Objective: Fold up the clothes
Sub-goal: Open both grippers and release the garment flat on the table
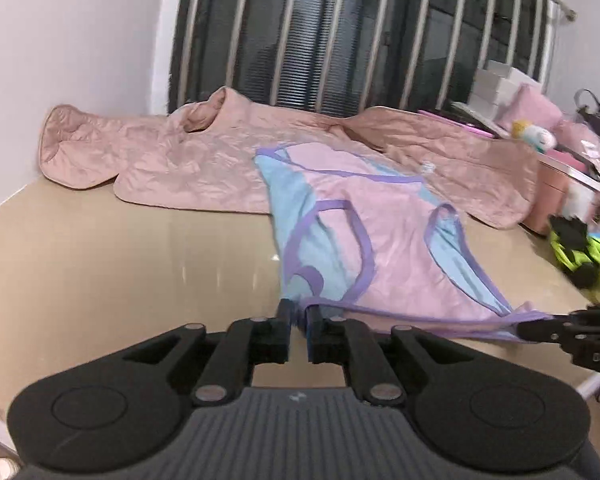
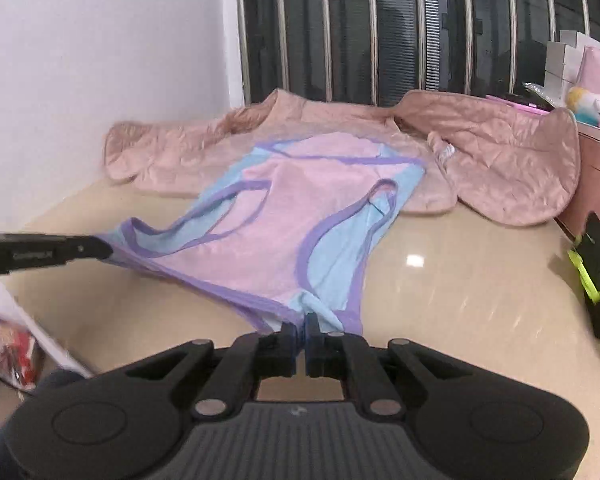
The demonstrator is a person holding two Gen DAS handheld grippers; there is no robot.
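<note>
A pink and light-blue tank top (image 1: pixel 384 240) (image 2: pixel 268 232) with purple trim lies flat on the beige table (image 1: pixel 120 264) (image 2: pixel 460 304). Its far end overlaps a pink quilted jacket (image 1: pixel 172 160) (image 2: pixel 508 160). My left gripper (image 1: pixel 300 314) (image 2: pixel 110 250) is shut on the near left corner of the top, with blue cloth in the narrow gap between its fingers. My right gripper (image 2: pixel 302 326) (image 1: pixel 518 328) is shut on the near right corner. The purple hem runs taut between the two, slightly off the table.
Pink boxes (image 1: pixel 556 196) (image 2: pixel 596 176), a plush toy (image 1: pixel 534 134) (image 2: pixel 592 106) and white boxes crowd the right side. A black and neon-yellow item (image 1: pixel 580 252) (image 2: pixel 598 276) lies at the right table edge. A barred window (image 1: pixel 340 32) stands behind and a white wall at left.
</note>
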